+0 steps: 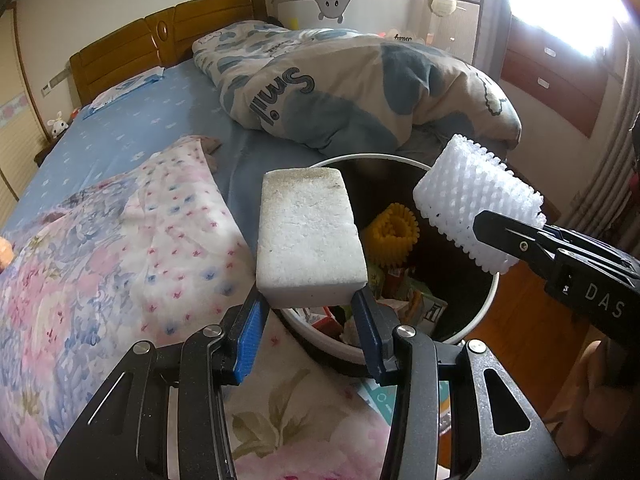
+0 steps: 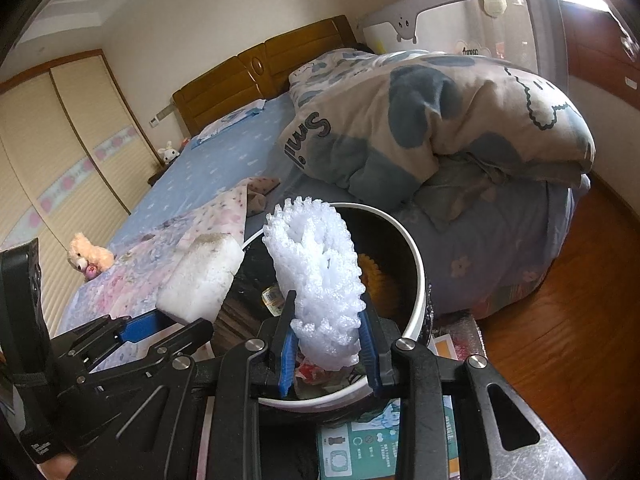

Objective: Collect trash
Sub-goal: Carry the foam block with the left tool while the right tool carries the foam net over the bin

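Observation:
A white foam block with a dirty top edge sits clamped in my left gripper, held over the near rim of a white-rimmed trash bin. The same foam block and left gripper show at the left of the right wrist view. My right gripper is shut on a white foam fruit net, above the trash bin. That foam net hangs over the bin's right side, with the right gripper coming in from the right. Inside lie a yellow foam net and wrappers.
A bed with a blue sheet, a floral blanket and a bunched duvet stands behind and left of the bin. Wooden floor lies to the right. Printed packaging lies under the bin. A teddy bear sits on the bed.

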`<act>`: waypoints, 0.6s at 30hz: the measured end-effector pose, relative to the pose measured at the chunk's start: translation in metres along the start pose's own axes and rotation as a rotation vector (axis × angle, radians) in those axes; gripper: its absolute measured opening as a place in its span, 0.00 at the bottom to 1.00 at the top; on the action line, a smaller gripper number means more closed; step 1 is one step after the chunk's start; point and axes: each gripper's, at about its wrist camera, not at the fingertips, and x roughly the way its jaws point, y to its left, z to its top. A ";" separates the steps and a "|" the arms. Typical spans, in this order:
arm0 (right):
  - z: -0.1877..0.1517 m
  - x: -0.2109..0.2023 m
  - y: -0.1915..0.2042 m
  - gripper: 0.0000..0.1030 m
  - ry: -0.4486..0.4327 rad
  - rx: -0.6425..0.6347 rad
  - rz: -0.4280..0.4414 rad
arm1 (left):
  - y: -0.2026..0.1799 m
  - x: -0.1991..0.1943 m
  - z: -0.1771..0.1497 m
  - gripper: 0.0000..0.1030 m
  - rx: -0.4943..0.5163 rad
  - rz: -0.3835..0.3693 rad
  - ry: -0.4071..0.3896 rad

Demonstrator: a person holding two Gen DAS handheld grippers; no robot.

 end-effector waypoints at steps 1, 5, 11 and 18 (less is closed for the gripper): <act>0.001 0.001 0.000 0.28 0.002 -0.001 0.000 | 0.000 0.001 0.000 0.40 0.000 0.000 0.002; 0.003 0.003 0.000 0.28 0.006 -0.007 -0.001 | 0.000 0.003 0.002 0.40 0.001 0.001 0.004; 0.005 0.005 0.000 0.29 0.008 -0.011 -0.003 | -0.001 0.007 0.005 0.41 0.006 0.002 0.006; 0.007 0.007 0.000 0.29 0.013 -0.014 -0.004 | -0.002 0.009 0.007 0.41 0.009 0.002 0.008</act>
